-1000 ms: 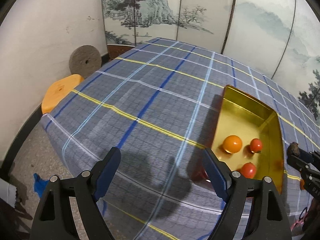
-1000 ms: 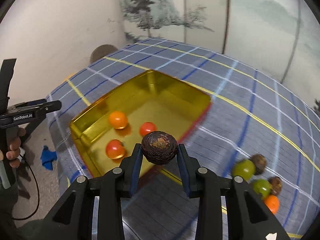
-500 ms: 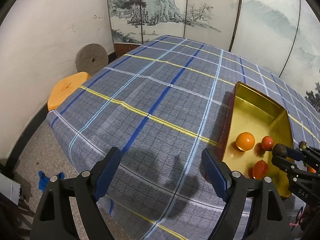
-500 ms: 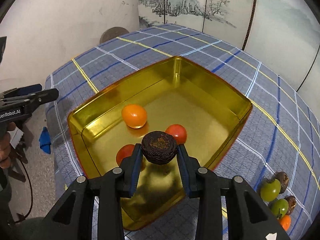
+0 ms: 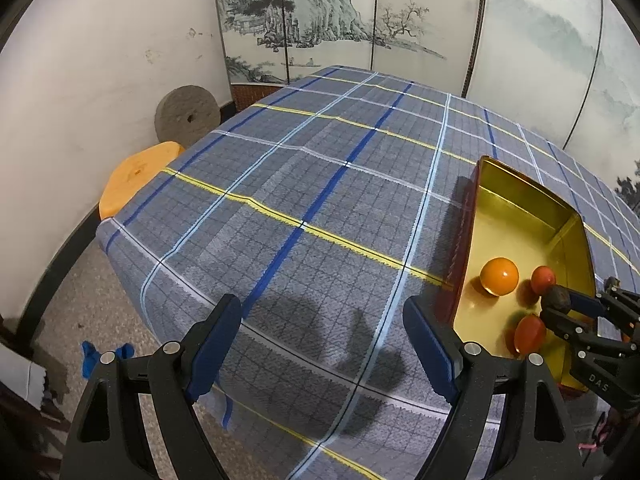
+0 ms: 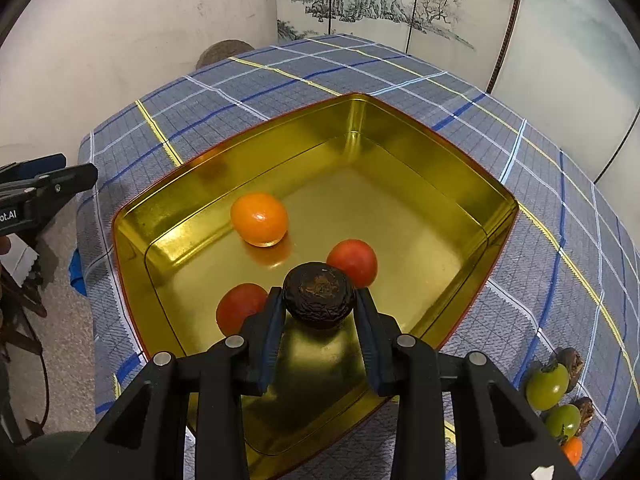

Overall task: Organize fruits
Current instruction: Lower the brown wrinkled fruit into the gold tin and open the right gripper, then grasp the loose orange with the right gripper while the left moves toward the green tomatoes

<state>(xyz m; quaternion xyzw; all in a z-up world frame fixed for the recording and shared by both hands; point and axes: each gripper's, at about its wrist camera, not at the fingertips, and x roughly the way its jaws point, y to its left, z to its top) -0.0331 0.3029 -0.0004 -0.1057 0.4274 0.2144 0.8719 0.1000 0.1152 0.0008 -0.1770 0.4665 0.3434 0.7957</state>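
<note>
Right gripper (image 6: 318, 300) clenched tight on a dark wrinkly fruit (image 6: 319, 295), pinched between the two blue fingers (image 6: 270, 320). Held up over the near part of the gold tin (image 6: 460, 176), not touching the bottom. Just past the fingertips, a red fruit (image 6: 354, 260) on the right and another red fruit (image 6: 240, 308) on the left, partly hidden behind the left finger. Farther ahead, a round orange fruit (image 6: 259, 219) resting on the tin floor. Off to the right of the fingers, out on the checked cloth (image 6: 540, 260), two green fruits (image 6: 547, 386), some more dark ones and a small orange one, bunched close together.

Left gripper (image 5: 322, 344) wide open, nothing between its fingers, only cloth under the gap. Gold tin just to the right of its right finger.
</note>
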